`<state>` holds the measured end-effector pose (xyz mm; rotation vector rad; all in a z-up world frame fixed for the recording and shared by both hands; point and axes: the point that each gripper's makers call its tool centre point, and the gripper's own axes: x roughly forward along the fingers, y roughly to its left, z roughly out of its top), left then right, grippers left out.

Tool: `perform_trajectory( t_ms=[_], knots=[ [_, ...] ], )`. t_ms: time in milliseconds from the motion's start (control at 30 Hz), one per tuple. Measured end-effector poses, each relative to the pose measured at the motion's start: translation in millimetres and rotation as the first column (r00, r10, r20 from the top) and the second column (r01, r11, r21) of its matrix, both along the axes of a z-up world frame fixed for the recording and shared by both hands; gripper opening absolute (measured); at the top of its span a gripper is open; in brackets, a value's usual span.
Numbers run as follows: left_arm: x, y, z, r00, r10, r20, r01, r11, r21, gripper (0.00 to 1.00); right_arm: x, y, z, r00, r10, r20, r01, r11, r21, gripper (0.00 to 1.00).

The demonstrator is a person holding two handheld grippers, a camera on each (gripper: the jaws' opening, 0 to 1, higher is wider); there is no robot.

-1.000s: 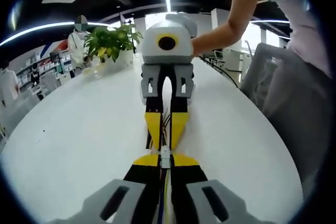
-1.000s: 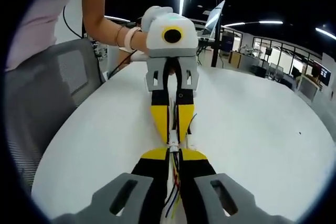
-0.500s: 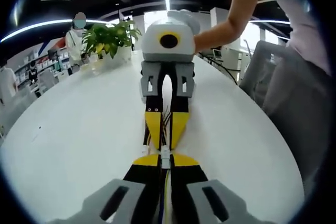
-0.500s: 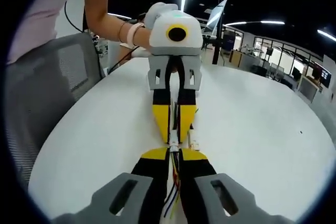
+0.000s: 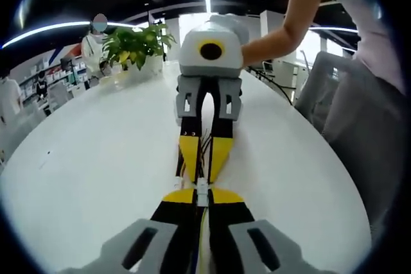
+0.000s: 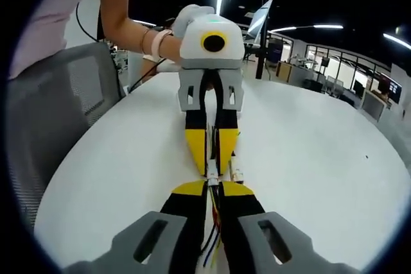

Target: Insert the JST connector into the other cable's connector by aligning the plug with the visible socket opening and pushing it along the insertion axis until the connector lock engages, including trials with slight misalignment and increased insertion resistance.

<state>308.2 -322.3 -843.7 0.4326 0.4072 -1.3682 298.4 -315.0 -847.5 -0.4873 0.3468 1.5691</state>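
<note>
JST connector (image 5: 202, 190) (white) | left gripper (image 5: 201, 198) clamping | right gripper (image 6: 212, 187) clamping other cable's connector (image 6: 212, 173)

Both gripper views look low along the round white table (image 5: 96, 158) from opposite edges, facing each other, sharing its middle

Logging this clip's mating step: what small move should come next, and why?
Probably a short straight push of the left gripper toward the right gripper. Both are shut on cables tip to tip, and the white connectors meet in line, though whether the lock has caught is too small to tell.
</note>
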Motion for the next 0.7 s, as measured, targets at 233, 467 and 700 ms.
perform_trajectory(
  t_ms=[233,467,700],
  knots=[
    [1.3,1.2,-0.2,1.0,0.023,-0.013,-0.023,1.0,0.003,0.01,-0.6,0.0,0.2,1.0,-0.02,-0.018,0.02,1.0,0.004,0.04],
    [-0.3,4.6,-0.4,0.998,0.046,-0.038,-0.046,0.999,-0.004,0.04,-2.3,-1.1,-0.1,0.999,-0.025,-0.03,0.025,1.0,-0.002,0.05],
    [-1.8,7.9,2.0,0.996,0.07,-0.057,-0.071,0.997,-0.016,0.07,-0.7,-2.5,-0.2,0.999,-0.043,-0.032,0.043,0.999,-0.01,0.09]
  ],
)
